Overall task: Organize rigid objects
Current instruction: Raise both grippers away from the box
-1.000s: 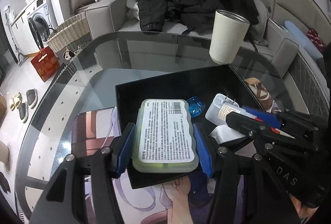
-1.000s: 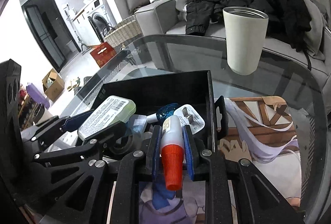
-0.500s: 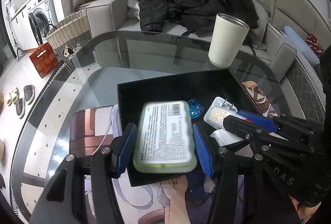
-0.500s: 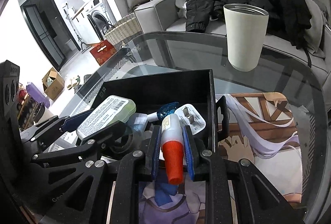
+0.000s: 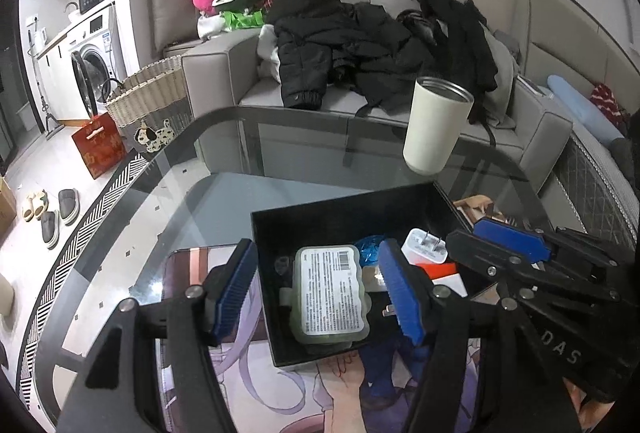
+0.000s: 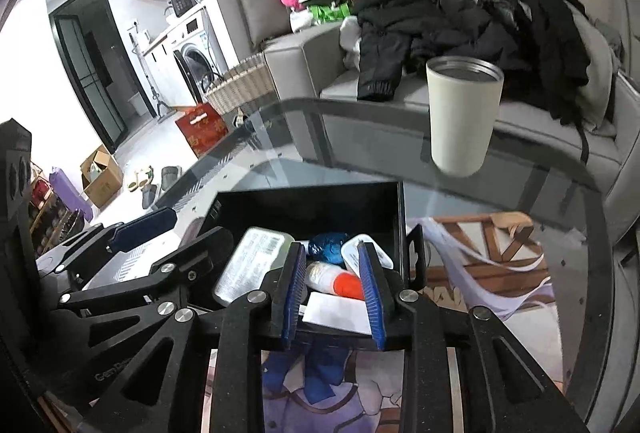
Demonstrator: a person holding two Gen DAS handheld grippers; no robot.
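Observation:
A black open box (image 5: 344, 211) (image 6: 312, 199) stands on the glass table. In it lie a pale green labelled case (image 5: 330, 295) (image 6: 250, 263), a white bottle with an orange cap (image 6: 334, 279), a white plug adapter (image 5: 426, 247), a blue wrapped item (image 6: 330, 247) and a white card (image 6: 338, 315). My left gripper (image 5: 318, 291) is open, above the box, its pads either side of the case and clear of it. My right gripper (image 6: 332, 297) is open above the bottle, not touching it.
A cream tumbler (image 5: 436, 125) (image 6: 462, 113) stands on the glass table (image 5: 224, 161) beyond the box. A printed mat (image 5: 188, 269) lies under the box. A grey sofa (image 5: 360, 101) piled with black clothes is behind. A wicker basket (image 5: 150, 93) stands on the floor at left.
Both grippers opened and lifted back. The green case dropped from my left gripper into the box. The orange-capped bottle left my right gripper and lies in the box.

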